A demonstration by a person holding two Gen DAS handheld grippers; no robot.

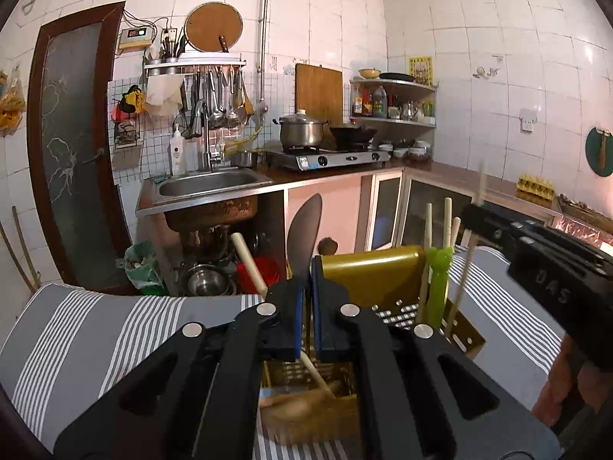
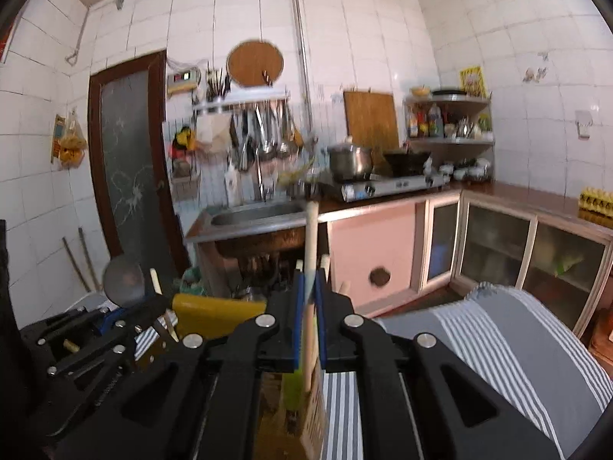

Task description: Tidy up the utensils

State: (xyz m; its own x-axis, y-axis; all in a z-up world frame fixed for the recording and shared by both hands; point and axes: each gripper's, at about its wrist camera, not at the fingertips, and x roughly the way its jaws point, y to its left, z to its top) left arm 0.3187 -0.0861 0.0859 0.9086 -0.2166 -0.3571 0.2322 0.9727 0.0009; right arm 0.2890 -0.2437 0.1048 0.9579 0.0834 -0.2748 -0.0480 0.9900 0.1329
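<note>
A gold perforated utensil holder (image 1: 371,268) stands on a grey striped cloth (image 1: 95,326). Pale chopsticks (image 1: 447,222) and a green plastic utensil (image 1: 438,280) stand in its right compartment. A wooden spoon (image 1: 249,260) leans across its near compartment. My left gripper (image 1: 308,268) is shut on a dark flat spatula (image 1: 304,237), whose blade points up, just over the holder's near side. My right gripper (image 2: 311,283) is shut on a wooden chopstick (image 2: 311,237) held upright above the green utensil (image 2: 293,387). The right wrist view shows the left gripper (image 2: 149,306) with the spatula's round blade (image 2: 122,280).
Beyond the cloth's far edge a kitchen counter holds a steel sink (image 1: 208,184) and a gas stove (image 1: 329,157) with a pot and a wok. Bowls and a red tub sit under the sink. Cabinets (image 2: 498,245) run along the right wall.
</note>
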